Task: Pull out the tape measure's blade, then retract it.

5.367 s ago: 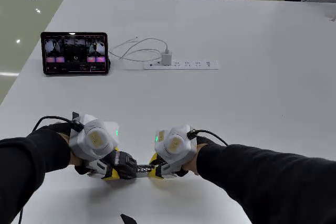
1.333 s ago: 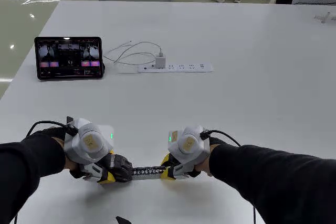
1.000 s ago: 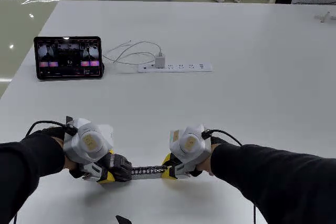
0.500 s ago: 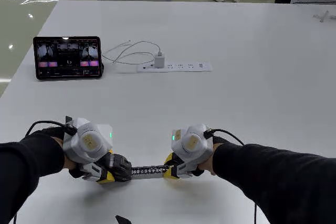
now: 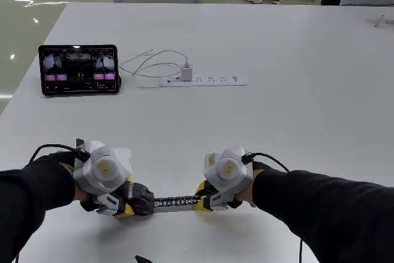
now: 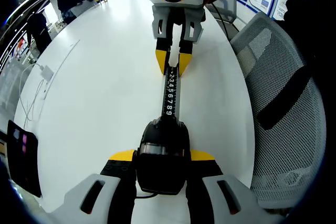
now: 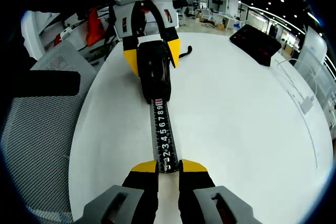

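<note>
Low in the head view, the left tool (image 5: 132, 196) is clamped around the black tape measure case (image 5: 145, 196). The right tool (image 5: 201, 199) pinches the tip of the blade (image 5: 175, 201), which is drawn out a short way between them at the white surface's (image 5: 277, 90) near edge.

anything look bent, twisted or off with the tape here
Nothing stands out. The blade runs straight and flat from the tape measure case in the left gripper to the right gripper, with no kink or twist visible.
</note>
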Action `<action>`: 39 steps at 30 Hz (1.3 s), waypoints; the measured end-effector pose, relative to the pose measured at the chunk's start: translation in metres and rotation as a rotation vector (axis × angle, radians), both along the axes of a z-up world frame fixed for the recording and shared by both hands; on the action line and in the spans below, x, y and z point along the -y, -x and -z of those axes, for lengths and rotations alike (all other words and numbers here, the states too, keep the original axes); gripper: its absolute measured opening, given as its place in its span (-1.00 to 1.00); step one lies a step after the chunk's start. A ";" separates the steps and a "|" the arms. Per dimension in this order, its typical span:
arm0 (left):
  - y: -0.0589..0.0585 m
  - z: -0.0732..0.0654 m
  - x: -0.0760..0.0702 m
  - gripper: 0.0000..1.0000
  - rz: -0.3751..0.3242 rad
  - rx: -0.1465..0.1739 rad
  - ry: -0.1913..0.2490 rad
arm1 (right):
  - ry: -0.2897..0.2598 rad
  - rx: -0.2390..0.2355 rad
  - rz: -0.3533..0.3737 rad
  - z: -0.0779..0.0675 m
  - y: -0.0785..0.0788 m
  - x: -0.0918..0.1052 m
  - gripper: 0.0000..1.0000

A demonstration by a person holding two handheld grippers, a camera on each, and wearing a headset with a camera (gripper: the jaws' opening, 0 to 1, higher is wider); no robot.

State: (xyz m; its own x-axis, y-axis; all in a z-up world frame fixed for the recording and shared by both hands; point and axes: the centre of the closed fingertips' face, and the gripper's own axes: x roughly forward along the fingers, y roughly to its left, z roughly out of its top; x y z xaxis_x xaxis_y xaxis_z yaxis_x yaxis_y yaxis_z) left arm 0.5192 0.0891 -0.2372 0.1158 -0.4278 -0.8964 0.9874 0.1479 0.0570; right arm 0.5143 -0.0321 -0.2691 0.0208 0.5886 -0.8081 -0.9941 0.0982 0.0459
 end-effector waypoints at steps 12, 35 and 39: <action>0.000 0.000 0.000 -0.39 -0.001 0.000 0.002 | -0.002 -0.003 0.009 0.000 0.000 0.005 -0.81; 0.000 0.000 0.001 -0.39 -0.002 0.000 0.001 | 0.003 -0.008 0.021 0.000 -0.001 0.017 -0.81; 0.000 0.000 0.001 -0.39 -0.003 -0.001 0.002 | 0.004 -0.008 0.022 -0.001 0.000 0.019 -0.81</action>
